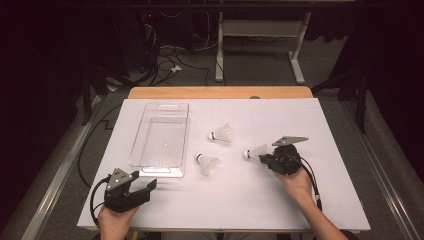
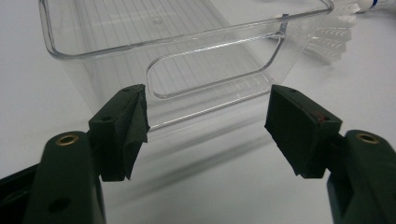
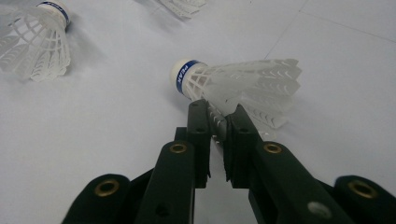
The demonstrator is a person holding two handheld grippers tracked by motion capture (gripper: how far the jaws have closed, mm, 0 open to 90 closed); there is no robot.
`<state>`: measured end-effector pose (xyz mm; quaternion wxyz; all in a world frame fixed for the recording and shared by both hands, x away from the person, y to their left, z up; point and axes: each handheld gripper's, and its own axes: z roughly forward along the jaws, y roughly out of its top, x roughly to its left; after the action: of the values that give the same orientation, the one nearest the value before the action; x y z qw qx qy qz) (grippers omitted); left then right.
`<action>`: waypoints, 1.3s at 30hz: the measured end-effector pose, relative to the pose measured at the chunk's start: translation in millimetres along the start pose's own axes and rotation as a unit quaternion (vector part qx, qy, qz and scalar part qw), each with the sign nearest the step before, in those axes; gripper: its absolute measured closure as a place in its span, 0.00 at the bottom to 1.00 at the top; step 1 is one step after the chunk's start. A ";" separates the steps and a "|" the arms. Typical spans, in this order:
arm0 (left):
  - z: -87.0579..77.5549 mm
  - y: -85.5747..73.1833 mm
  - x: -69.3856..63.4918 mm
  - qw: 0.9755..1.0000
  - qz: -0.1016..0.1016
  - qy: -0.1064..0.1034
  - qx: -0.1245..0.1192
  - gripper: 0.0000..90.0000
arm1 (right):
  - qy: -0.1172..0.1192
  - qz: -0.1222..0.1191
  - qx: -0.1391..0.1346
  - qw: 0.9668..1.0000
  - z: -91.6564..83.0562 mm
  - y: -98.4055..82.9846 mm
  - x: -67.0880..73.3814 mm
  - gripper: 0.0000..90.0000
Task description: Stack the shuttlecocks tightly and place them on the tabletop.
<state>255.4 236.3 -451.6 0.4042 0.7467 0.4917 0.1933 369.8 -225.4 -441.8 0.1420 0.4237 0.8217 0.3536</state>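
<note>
Three white shuttlecocks lie on the white table sheet (image 1: 225,200). My right gripper (image 1: 264,159) (image 3: 219,122), at the right of the high view, is shut on the feather skirt of the rightmost shuttlecock (image 1: 255,151) (image 3: 243,81). That shuttlecock lies on its side with its blue-banded cork pointing left. The second shuttlecock (image 1: 221,134) and the third shuttlecock (image 1: 208,163) (image 3: 42,39) rest loose in the middle. My left gripper (image 1: 145,187) (image 2: 208,126) stands open at the front left, just before the near end of a clear plastic bin (image 1: 161,140) (image 2: 210,70). Nothing is between its pads.
The clear bin holds nothing and has a cut-out handle facing my left gripper. A shuttlecock (image 2: 336,39) shows beyond the bin's right corner in the left gripper view. A wooden table edge (image 1: 220,92) runs along the back, with cables and desk legs on the floor behind.
</note>
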 end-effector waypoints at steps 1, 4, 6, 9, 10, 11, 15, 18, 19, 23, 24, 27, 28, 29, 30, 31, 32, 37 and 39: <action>0.1 0.0 0.0 1.000 0.000 0.000 0.000 0.34 | 0.000 -0.001 0.000 1.000 0.0 0.3 0.2 0.94; 0.2 -0.1 0.2 1.000 -0.001 0.000 -0.001 0.34 | 0.002 -0.005 0.002 1.000 -0.4 2.1 1.2 0.96; 0.2 -0.1 0.1 1.000 -0.001 0.000 -0.001 0.34 | 0.002 -0.008 0.001 1.000 -0.9 3.1 1.7 0.96; 0.1 0.1 0.1 1.000 0.001 -0.001 0.001 0.34 | 0.001 -0.010 0.002 1.000 -1.3 3.8 2.3 0.98; 0.1 0.0 0.0 1.000 0.001 -0.001 0.001 0.34 | 0.001 -0.010 0.001 1.000 -1.4 4.0 2.5 0.98; 0.0 0.0 0.0 1.000 0.001 -0.001 0.000 0.34 | 0.001 -0.012 0.001 1.000 -1.6 4.3 2.4 0.98; -0.2 -0.1 0.0 1.000 -0.001 0.000 -0.002 0.34 | 0.002 -0.014 0.002 1.000 -2.0 4.7 2.7 0.99; -0.3 -0.1 -0.1 1.000 -0.001 0.000 -0.002 0.34 | 0.003 -0.014 0.002 1.000 -2.1 4.6 2.5 0.99; -0.3 -0.1 -0.1 1.000 -0.001 0.000 -0.002 0.34 | 0.004 -0.016 0.002 1.000 -2.1 4.8 2.2 1.00; -0.2 -0.1 -0.1 1.000 -0.001 0.000 -0.002 0.34 | 0.004 -0.015 0.004 1.000 -2.6 5.5 1.6 1.00; -0.2 -0.1 -0.1 1.000 -0.001 0.000 -0.002 0.34 | 0.004 -0.013 0.004 1.000 -2.8 5.8 1.5 1.00; -0.2 -0.1 -0.1 1.000 -0.001 0.000 -0.002 0.34 | 0.005 -0.015 0.002 1.000 -3.3 7.2 0.0 1.00; -0.1 0.0 -0.2 1.000 0.000 0.000 -0.001 0.34 | 0.005 -0.014 0.002 1.000 -3.5 7.7 -0.3 1.00; -0.2 0.1 -0.2 1.000 0.001 0.000 0.000 0.34 | 0.006 -0.013 0.001 1.000 -3.7 8.2 -0.5 1.00; -0.2 0.1 -0.3 1.000 0.001 0.000 0.000 0.34 | 0.006 -0.013 0.001 1.000 -4.2 9.3 -0.5 1.00; -0.2 0.1 -0.3 1.000 0.002 0.001 0.000 0.34 | 0.006 -0.013 0.001 1.000 -4.2 9.3 -0.5 1.00; -0.2 0.1 -0.3 1.000 0.002 0.001 0.000 0.34 | 0.007 -0.014 -0.001 1.000 -4.2 9.8 -0.6 1.00; -0.3 0.1 -0.4 1.000 0.002 0.001 0.000 0.34 | 0.005 -0.018 -0.003 1.000 -4.1 12.0 -1.3 1.00; -0.3 0.1 -0.4 1.000 0.002 0.001 -0.001 0.34 | 0.004 -0.019 -0.006 1.000 -4.5 13.3 -1.6 1.00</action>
<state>255.0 236.0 -451.3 0.4044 0.7470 0.4903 0.1950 376.3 -223.6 -429.4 0.1485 0.4055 0.8281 0.3575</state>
